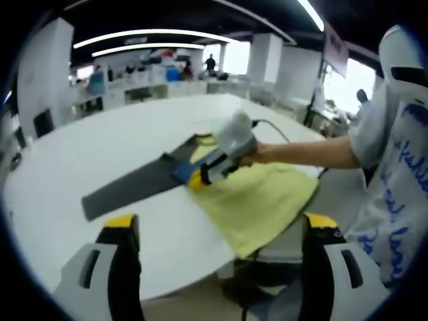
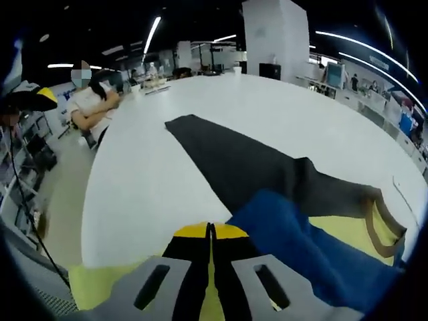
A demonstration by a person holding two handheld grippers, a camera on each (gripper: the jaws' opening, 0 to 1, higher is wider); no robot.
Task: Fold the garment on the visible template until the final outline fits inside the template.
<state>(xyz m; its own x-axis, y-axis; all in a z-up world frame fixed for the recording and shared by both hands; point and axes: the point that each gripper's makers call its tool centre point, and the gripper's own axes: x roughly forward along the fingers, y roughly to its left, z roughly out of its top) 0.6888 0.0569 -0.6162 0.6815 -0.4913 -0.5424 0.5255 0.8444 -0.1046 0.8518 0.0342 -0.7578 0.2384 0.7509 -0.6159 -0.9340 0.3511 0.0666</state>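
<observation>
Left gripper view, lower left to lower right: the left gripper (image 1: 217, 251) is hanging back off the near edge of the white table (image 1: 87, 160), its jaws spread wide and holding nothing. At frame centre the garment (image 1: 257, 200) is lying on the table, yellow body to the right, grey sleeve (image 1: 130, 187) running out toward the left, a blue part between them. The right gripper (image 1: 200, 175), held in a person's hand (image 1: 257, 154), is working at the blue-grey junction.

Right gripper view: jaws are pressed together at bottom centre, apparently pinching the garment's yellow edge; the grey sleeve is stretching toward the upper left.

Judgement: a sleeve fold is being started. Next move is calling for carrying the pinched cloth inward over the yellow body. No template outline is discernible.
</observation>
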